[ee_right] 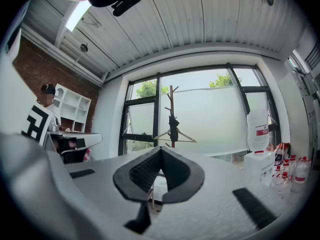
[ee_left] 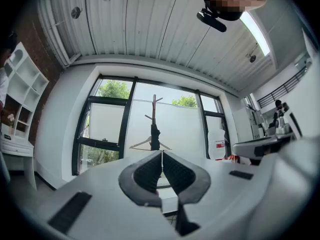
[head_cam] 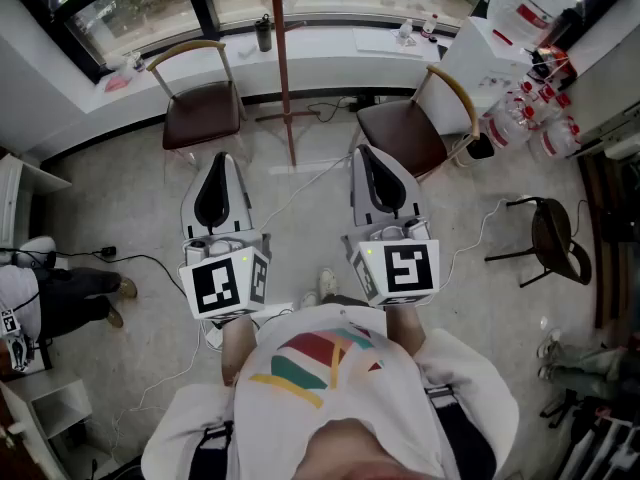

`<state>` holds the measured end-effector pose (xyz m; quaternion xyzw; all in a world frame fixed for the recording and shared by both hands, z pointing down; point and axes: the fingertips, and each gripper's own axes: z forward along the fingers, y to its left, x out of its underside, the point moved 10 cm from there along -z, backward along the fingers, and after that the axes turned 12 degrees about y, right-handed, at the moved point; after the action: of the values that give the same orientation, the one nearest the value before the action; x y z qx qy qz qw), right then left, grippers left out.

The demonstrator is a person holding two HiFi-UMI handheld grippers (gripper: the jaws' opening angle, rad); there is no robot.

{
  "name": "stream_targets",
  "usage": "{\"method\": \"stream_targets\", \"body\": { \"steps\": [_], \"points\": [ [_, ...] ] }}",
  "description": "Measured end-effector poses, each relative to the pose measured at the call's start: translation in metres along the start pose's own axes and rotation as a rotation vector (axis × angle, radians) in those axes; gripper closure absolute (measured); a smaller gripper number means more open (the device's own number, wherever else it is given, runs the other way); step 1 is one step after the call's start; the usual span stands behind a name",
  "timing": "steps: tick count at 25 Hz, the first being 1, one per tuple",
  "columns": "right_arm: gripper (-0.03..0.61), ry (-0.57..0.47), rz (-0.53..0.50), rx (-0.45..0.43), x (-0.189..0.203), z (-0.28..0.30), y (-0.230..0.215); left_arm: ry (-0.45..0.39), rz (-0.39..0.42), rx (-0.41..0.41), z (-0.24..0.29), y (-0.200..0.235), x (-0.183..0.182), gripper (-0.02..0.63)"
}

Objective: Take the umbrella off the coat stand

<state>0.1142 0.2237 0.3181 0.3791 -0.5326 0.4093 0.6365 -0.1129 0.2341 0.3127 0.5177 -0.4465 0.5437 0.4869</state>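
Left gripper [head_cam: 221, 163], right gripper [head_cam: 362, 153]: held side by side and near level, jaws of both pressed together, nothing gripped.

Floor [head_cam: 140, 188]: open lane ahead, bounded by left chair [head_cam: 200, 108] and right chair [head_cam: 405, 133].

Coat stand [head_cam: 285, 68]: set before the window between the chairs, well apart from both grippers.

Umbrella [ee_right: 173, 124]: dark, folded, hung high on the stand, a hanger [ee_right: 186, 135] just below.

Progress: nothing is judged done. Approach, grasp and lift-off are left.
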Motion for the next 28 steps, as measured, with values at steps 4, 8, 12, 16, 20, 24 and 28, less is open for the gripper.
{"method": "stream_targets", "body": {
  "steps": [4, 8, 12, 16, 20, 24, 28],
  "points": [
    [0.580, -0.003, 0.006, -0.001, 0.001, -0.004, -0.004, -0.019, 0.005, 0.018, 0.000, -0.006, 0.002, 0.604],
    [0.580, -0.003, -0.003, -0.004, 0.001, -0.007, -0.008, 0.000, -0.004, 0.016, -0.001, -0.012, -0.003, 0.604],
    [0.580, -0.003, -0.002, -0.007, 0.002, -0.009, -0.011, 0.002, -0.004, 0.018, -0.001, -0.014, -0.002, 0.604],
    [0.580, -0.021, 0.021, -0.023, 0.003, -0.013, -0.015, 0.005, -0.004, 0.020, -0.001, -0.018, -0.001, 0.604],
    [0.580, -0.028, 0.036, -0.026, 0.005, -0.017, -0.020, -0.015, 0.005, 0.034, 0.000, -0.023, 0.005, 0.604],
    [0.580, -0.029, 0.045, -0.028, 0.006, -0.019, -0.027, 0.001, 0.002, 0.037, 0.000, -0.030, 0.002, 0.604],
    [0.580, -0.034, 0.052, -0.031, 0.007, -0.023, -0.033, -0.004, 0.006, 0.044, -0.001, -0.036, 0.001, 0.604]
  ]
}}
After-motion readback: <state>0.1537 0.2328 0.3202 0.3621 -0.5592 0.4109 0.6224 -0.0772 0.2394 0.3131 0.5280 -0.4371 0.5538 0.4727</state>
